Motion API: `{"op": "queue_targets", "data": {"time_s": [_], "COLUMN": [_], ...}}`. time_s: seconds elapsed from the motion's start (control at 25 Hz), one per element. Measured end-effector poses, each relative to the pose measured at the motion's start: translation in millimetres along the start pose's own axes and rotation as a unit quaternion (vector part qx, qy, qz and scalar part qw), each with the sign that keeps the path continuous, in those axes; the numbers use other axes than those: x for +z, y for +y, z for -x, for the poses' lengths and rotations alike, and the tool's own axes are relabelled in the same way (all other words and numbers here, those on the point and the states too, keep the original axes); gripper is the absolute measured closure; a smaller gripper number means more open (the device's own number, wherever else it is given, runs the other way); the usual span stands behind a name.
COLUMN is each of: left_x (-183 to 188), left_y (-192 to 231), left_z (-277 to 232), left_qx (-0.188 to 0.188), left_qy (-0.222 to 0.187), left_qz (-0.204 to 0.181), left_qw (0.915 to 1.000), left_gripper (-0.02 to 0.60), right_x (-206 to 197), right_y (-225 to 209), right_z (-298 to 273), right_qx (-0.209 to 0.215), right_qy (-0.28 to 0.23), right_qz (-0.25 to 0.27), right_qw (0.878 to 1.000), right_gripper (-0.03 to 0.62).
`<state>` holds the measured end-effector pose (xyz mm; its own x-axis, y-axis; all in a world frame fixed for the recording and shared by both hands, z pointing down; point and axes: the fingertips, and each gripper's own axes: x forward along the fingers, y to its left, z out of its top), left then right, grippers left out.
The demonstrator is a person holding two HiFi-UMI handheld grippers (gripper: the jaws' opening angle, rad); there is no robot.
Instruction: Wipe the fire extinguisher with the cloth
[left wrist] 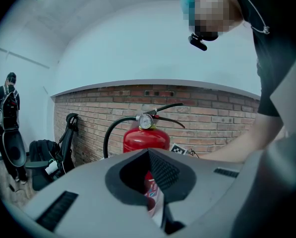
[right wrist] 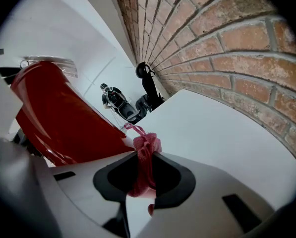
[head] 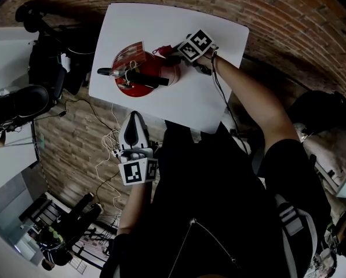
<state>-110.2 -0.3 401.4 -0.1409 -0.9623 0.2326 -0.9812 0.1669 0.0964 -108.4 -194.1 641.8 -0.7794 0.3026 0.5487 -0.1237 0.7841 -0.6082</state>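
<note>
one pink cloth point(right wrist: 144, 155), clamped in the right gripper's point(head: 174, 52) fingers point(right wrist: 197, 182), lies just beside the red fire extinguisher point(head: 144, 71); left gripper's point(head: 134, 118) fingers point(left wrist: 88, 182) together, empty.

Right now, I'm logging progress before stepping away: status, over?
Right gripper shut on cloth, beside fire extinguisher. Left gripper shut, empty, held off the table. Extinguisher upright; nothing blocking.

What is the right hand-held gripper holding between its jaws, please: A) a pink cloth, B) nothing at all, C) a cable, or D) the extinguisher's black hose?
A: the right gripper view shows the pink cloth pinched between the closed jaws of the right hand-held gripper, beside the red fire extinguisher.
</note>
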Motion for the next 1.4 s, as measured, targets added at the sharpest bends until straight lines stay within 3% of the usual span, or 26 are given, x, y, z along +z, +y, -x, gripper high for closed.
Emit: {"op": "queue_targets", "data": {"time_s": [1.4], "left_x": [26], "left_y": [-34], "left_z": [-5], "left_qx": [-0.021], "left_qy": [-0.041], "left_qz": [-0.008], "left_qw": [0.9989], "left_gripper": [0.574], "right_x": [68], "right_y": [95], "right_z": [92], "right_qx": [0.027], "right_qy": [-0.094], "right_qz": [0.039], "right_qw": [0.994], "right_gripper": [0.503]}}
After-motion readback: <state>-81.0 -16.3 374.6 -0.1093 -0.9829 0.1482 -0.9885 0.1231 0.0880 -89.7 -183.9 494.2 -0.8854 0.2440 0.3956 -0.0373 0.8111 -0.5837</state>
